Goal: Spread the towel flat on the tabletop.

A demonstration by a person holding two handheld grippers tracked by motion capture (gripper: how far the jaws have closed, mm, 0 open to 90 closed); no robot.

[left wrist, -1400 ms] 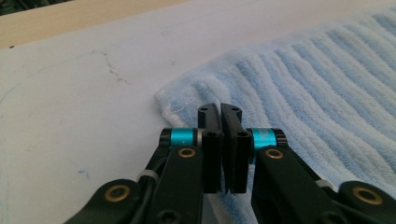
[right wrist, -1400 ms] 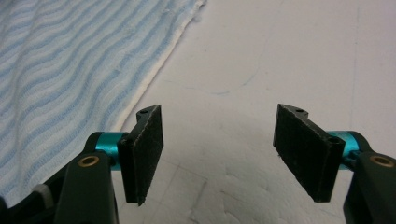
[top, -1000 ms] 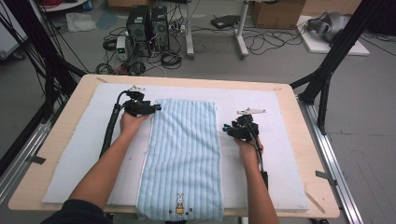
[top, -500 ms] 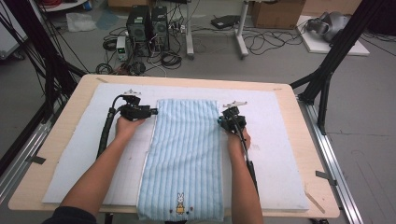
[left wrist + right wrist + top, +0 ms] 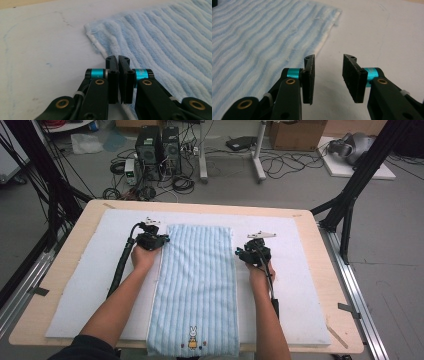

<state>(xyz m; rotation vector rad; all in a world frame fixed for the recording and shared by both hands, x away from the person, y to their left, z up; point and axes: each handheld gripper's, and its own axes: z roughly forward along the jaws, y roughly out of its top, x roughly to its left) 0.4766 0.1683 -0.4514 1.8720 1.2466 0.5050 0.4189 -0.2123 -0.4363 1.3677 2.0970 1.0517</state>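
A light blue striped towel (image 5: 195,285) with a small rabbit picture near its front end lies flat and lengthwise on the white mat (image 5: 95,285). My left gripper (image 5: 163,240) sits at the towel's left edge near the far corner. In the left gripper view the left gripper (image 5: 118,58) is shut, its jaws having just closed at the towel's (image 5: 162,37) white hem, and no cloth shows between the pads. My right gripper (image 5: 241,254) rests just off the towel's right edge. Its jaws (image 5: 329,58) have just been opening and stand apart over bare mat, with the towel (image 5: 262,32) to their left.
The mat covers most of a wooden table (image 5: 60,285). Black frame posts (image 5: 350,205) stand at both sides. Beyond the far edge, computers (image 5: 157,150) and cables lie on the floor. The person's forearms reach in from the front edge.
The right gripper went in to the towel's right edge, then drew back slightly to the right. The left gripper stayed at the left edge.
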